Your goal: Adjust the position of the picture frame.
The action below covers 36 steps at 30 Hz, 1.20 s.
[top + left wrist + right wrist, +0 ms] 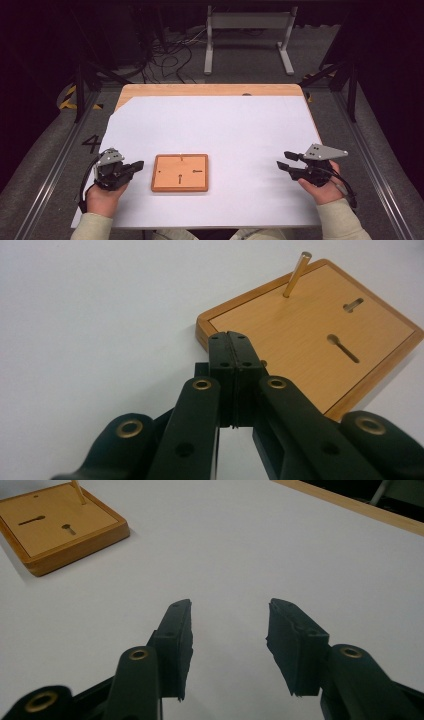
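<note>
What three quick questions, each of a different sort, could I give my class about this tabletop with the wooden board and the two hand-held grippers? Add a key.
1. True or false: the left gripper has its jaws pressed shut with nothing between them.
2. Multiple choice: the small metal pin on the wooden board is A) lying flat on the white sheet, B) standing up from the board near one edge, C) held in the right gripper.
3. Fill in: the two dark slots are cut into the ____.

Key: 1 true; 2 B; 3 wooden board.
</note>
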Tool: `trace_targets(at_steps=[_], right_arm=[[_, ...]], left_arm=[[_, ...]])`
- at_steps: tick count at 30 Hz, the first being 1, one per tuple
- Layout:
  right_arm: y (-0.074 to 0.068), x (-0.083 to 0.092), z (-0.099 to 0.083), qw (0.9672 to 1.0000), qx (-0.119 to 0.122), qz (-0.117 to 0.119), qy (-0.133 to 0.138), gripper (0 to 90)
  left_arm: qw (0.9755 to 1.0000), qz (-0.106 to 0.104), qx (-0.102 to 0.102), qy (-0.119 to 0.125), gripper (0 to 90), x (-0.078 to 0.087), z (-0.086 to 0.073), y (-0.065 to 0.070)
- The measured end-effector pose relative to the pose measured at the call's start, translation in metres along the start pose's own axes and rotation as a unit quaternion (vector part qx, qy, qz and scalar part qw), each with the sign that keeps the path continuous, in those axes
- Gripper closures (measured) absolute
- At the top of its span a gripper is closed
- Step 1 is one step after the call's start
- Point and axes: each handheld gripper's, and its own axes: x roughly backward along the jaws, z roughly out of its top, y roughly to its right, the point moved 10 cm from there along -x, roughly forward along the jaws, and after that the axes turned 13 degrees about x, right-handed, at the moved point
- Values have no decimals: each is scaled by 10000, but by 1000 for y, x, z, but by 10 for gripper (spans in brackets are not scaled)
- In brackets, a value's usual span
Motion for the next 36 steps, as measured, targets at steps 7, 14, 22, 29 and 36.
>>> trace_targets(at_steps=[7,14,22,29,36], right_arm=[[1,-1,-3,10000,-25,8,-52,530],[2,1,-4,10000,-51,-16,-42,538],[2,1,-5,9999,-83,-13,-58,538],[2,2,-5,9999,-97,-14,-52,538],[1,0,-4,9999,-68,-6,-74,537]], left_arm=[[9997,93,120,-201,898,-11,-3,-6],[9985,53,264,-470,898,-25,-9,-10],[9956,59,205,-917,898,-42,-21,-6],[9942,-108,462,-969,899,-46,-23,-7],[9942,-287,272,-998,899,-58,-21,16]])
